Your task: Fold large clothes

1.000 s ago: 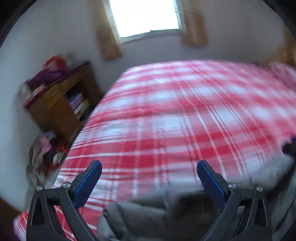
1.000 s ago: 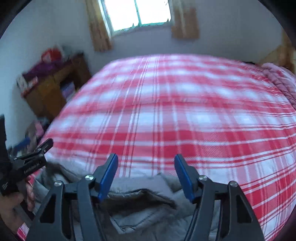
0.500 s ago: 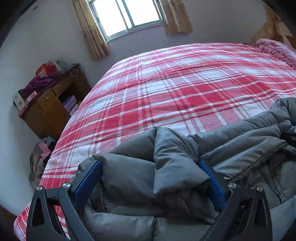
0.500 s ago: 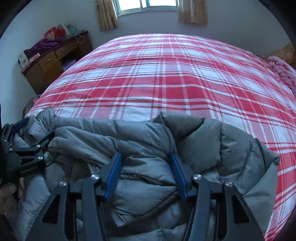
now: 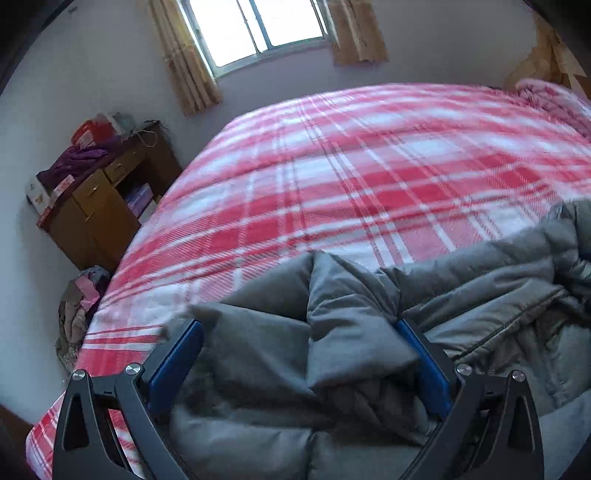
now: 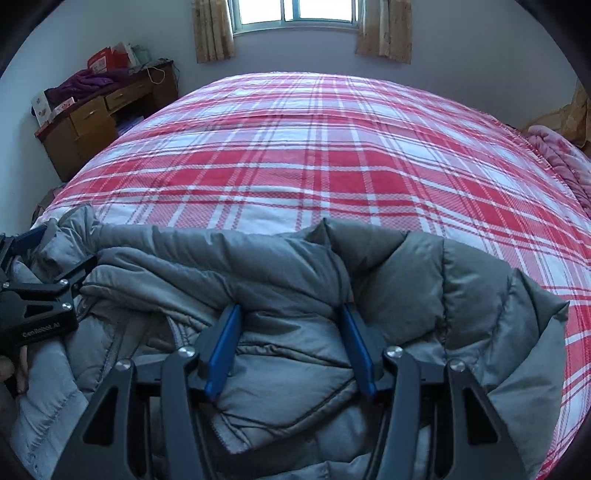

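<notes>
Both jaws clamped on grey puffer jacket (image 6: 303, 291), right jaws just narrowed, jacket now lowered onto plaid bed (image 6: 332, 147)

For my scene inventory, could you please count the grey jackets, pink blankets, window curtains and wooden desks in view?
grey jacket: 1
pink blanket: 1
curtains: 2
wooden desk: 1
Total: 5

Bright daylight comes through a metal-framed window (image 6: 295, 14) flanked by short tan patterned curtains (image 6: 213, 31) on a plain pale wall (image 6: 461, 62). A wide bed under a red-and-white plaid cover (image 6: 314, 155) fills the room, with a pink fleecy blanket (image 6: 554, 155) bunched at its right edge. A brown wooden drawer cabinet (image 5: 99, 206) cluttered with boxes and purple cloth stands at left, with a heap of clothes (image 5: 79, 306) below it.
</notes>
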Action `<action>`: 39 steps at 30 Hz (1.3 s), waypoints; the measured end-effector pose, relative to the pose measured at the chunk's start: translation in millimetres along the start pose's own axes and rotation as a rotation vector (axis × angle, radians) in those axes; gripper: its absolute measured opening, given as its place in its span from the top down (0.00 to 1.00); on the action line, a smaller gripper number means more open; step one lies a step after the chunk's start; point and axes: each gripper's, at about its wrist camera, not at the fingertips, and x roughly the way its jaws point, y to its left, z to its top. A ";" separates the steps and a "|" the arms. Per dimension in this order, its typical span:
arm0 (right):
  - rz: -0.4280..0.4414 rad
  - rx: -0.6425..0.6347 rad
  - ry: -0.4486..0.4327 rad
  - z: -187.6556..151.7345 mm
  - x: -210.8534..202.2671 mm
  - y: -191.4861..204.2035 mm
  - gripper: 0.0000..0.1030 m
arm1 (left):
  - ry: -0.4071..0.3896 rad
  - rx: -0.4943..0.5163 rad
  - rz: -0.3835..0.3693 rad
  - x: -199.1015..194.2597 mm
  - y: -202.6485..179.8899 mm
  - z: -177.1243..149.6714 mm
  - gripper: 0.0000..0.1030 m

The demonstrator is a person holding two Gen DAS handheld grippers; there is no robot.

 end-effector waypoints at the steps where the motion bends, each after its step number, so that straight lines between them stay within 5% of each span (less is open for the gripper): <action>1: -0.007 -0.007 0.005 0.8 -0.2 1.3 0.44 | -0.014 -0.008 0.002 -6.8 3.2 2.5 0.01; 4: -0.001 -0.014 0.021 7.0 -9.2 -0.6 0.44 | -0.094 -0.103 -0.063 -42.7 23.8 15.2 0.01; 6: 0.038 0.039 -0.054 9.5 -33.3 -10.0 0.45 | -0.127 -0.193 -0.159 -60.3 35.5 27.4 0.01; 11: 0.018 0.093 -0.161 17.8 -62.8 -20.1 0.70 | -0.047 -0.271 -0.295 -40.3 14.8 40.5 0.01; 18: 0.019 0.097 -0.042 2.5 -26.1 -27.4 0.74 | 0.099 -0.160 -0.223 21.2 -27.8 -0.6 0.01; 39: -0.058 0.029 -0.015 -3.3 -6.7 -13.5 0.74 | 0.104 -0.137 -0.177 27.2 -34.4 -3.5 0.01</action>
